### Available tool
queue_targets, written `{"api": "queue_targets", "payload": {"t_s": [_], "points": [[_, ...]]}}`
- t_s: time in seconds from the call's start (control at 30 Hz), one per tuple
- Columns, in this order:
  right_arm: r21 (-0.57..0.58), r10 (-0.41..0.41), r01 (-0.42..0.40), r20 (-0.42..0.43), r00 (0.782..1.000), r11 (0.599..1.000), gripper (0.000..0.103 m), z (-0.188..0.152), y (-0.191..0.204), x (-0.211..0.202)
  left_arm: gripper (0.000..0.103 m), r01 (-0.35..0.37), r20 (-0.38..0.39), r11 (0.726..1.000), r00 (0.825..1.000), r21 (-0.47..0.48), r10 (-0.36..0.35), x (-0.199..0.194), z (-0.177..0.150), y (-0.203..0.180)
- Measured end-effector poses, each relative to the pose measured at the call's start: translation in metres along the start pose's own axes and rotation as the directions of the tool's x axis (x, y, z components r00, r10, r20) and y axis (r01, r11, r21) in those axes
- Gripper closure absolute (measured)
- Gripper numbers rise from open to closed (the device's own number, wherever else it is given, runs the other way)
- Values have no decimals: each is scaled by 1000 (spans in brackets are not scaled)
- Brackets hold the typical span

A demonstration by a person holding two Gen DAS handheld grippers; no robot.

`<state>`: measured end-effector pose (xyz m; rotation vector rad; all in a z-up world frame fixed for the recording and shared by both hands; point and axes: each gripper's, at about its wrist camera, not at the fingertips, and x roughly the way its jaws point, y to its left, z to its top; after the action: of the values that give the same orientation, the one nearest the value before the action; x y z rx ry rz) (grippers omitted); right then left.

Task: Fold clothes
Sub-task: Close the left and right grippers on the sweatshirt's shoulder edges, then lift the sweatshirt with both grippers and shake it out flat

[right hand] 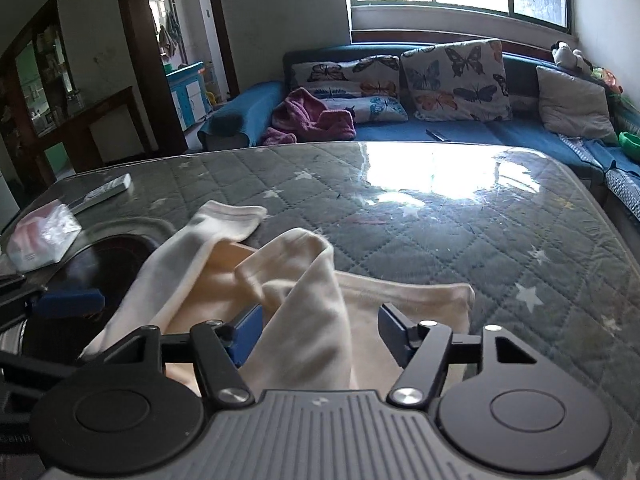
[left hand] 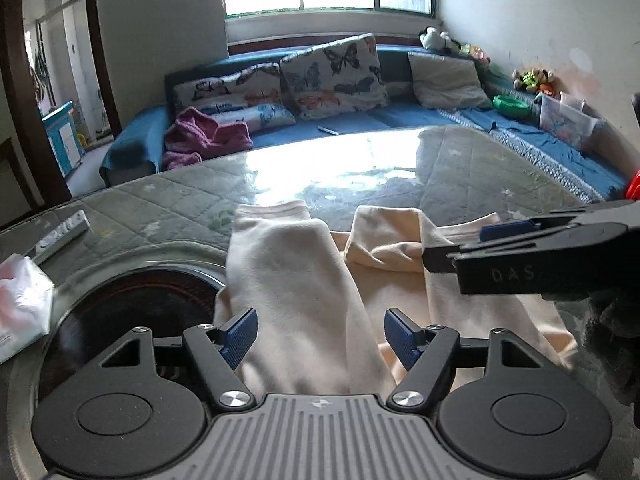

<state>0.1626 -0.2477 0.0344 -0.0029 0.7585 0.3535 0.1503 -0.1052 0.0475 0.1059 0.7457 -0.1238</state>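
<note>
Garment: cream long-sleeved cotton top [left hand: 304, 280] lying on the glass-topped quilted grey surface [right hand: 440, 220].
Left gripper [left hand: 320, 338]: fingers apart, left sleeve between them, unclamped.
Right gripper [right hand: 320, 334]: fingers apart, right sleeve between, unclamped.

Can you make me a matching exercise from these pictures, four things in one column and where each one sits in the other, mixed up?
Things:
1. cream garment
2. purple robe
3. remote control
4. green bowl

Places:
A. at the table's far left edge
B. on the sofa's left end, beside the butterfly pillows
C. on the table, right in front of both cameras
D. on the sofa's right side, near the clear plastic box

Pairs: 1-C, 2-B, 3-A, 4-D
</note>
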Motion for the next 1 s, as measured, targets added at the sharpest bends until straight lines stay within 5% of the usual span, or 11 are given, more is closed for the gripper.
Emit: {"api": "queue_targets", "payload": {"t_s": [0.1,0.2,0.3,0.43,0.77,1.0], "points": [[4,17,-17,-20,1000,1000,48,5,-4,17,44,-9,-4,1000,1000,18,9,9,2,-2],[-12,23,-24,-50,998,1000,57,5,-4,30,70,1,-26,1000,1000,12,-1,17,0,1],[-25,43,-45,-53,998,999,80,5,-3,32,95,11,-35,1000,999,2,-11,19,-3,6],[-42,33,-34,-16,999,999,92,4,-1,18,100,8,2,1000,1000,-17,-8,7,-10,13],[8,-24,24,123,992,1000,93,-6,-24,-66,100,-17,85,990,996,-139,29,-57,-31,46],[81,-91,75,207,974,994,93,-43,-57,-144,100,-38,91,978,994,-205,57,-108,-69,68]]}}
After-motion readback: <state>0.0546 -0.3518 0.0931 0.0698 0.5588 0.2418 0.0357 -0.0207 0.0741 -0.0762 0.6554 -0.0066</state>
